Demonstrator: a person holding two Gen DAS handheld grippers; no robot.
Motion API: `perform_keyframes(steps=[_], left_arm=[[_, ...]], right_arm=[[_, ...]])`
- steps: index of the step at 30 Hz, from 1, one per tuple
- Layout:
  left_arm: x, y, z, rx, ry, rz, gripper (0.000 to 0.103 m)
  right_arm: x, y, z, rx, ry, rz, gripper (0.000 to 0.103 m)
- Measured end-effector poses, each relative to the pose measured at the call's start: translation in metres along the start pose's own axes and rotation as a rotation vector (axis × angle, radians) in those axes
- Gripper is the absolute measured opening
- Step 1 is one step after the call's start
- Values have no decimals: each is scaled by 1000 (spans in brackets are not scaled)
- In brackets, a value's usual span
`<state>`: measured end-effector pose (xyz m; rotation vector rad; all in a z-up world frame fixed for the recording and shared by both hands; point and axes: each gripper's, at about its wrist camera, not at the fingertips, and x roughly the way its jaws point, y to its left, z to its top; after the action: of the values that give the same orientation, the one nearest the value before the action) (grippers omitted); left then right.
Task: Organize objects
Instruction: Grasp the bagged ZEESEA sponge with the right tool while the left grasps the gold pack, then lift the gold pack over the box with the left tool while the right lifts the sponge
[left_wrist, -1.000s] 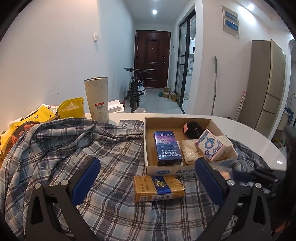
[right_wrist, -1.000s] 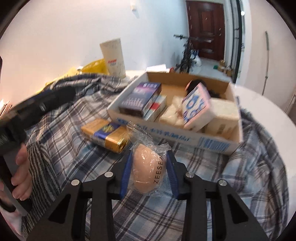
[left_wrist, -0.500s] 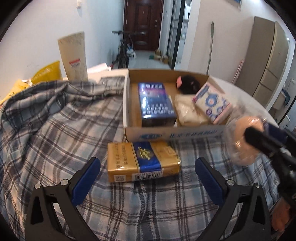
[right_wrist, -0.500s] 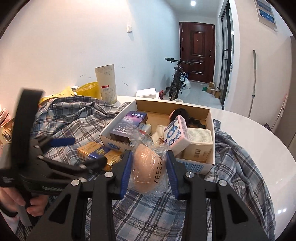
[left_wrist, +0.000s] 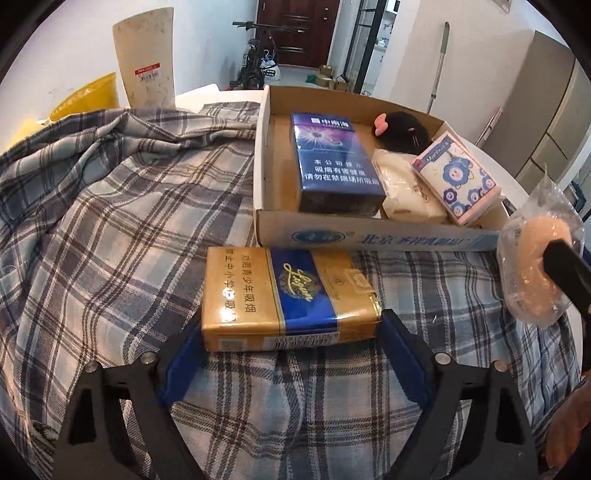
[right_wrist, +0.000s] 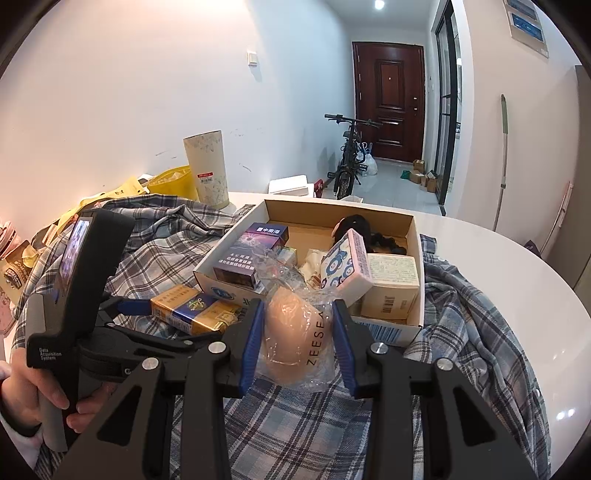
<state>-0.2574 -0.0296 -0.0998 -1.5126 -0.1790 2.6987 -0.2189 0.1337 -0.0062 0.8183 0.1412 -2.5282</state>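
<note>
A gold and blue cigarette carton (left_wrist: 288, 295) lies on the plaid cloth (left_wrist: 110, 229) in front of an open cardboard box (left_wrist: 369, 236). My left gripper (left_wrist: 291, 332) is open, its blue pads on either side of the carton's near end. My right gripper (right_wrist: 299, 332) is shut on a peach makeup sponge in a clear bag (right_wrist: 295, 332), held above the cloth near the box's front; it also shows in the left wrist view (left_wrist: 535, 273). The carton (right_wrist: 192, 310) and box (right_wrist: 413, 229) show in the right wrist view too.
The box holds a blue cigarette carton (left_wrist: 332, 162), a flowered tissue pack (left_wrist: 458, 177), a cream packet (left_wrist: 402, 192), a black hair tie (left_wrist: 402, 129) and a white carton (right_wrist: 391, 288). A tall paper tube (left_wrist: 146, 59) and yellow bags (left_wrist: 85, 99) stand behind. The white table edge (right_wrist: 517, 266) is at right.
My left gripper has moved forward and down so its pads now flank the gold carton. My right gripper has lifted the bagged sponge slightly and still holds it.
</note>
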Motion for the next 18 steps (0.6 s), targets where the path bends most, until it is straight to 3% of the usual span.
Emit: perform_keyframes(steps=[13,18], left_arm=[[-45,-15,-8,86,-209,-60,89],[-67,-21,-7,122,-332,-60,89]], right_arm=[[-19,-8,5,18,-96,-47,36],[-23,-9,8,5,-119,-80,36]])
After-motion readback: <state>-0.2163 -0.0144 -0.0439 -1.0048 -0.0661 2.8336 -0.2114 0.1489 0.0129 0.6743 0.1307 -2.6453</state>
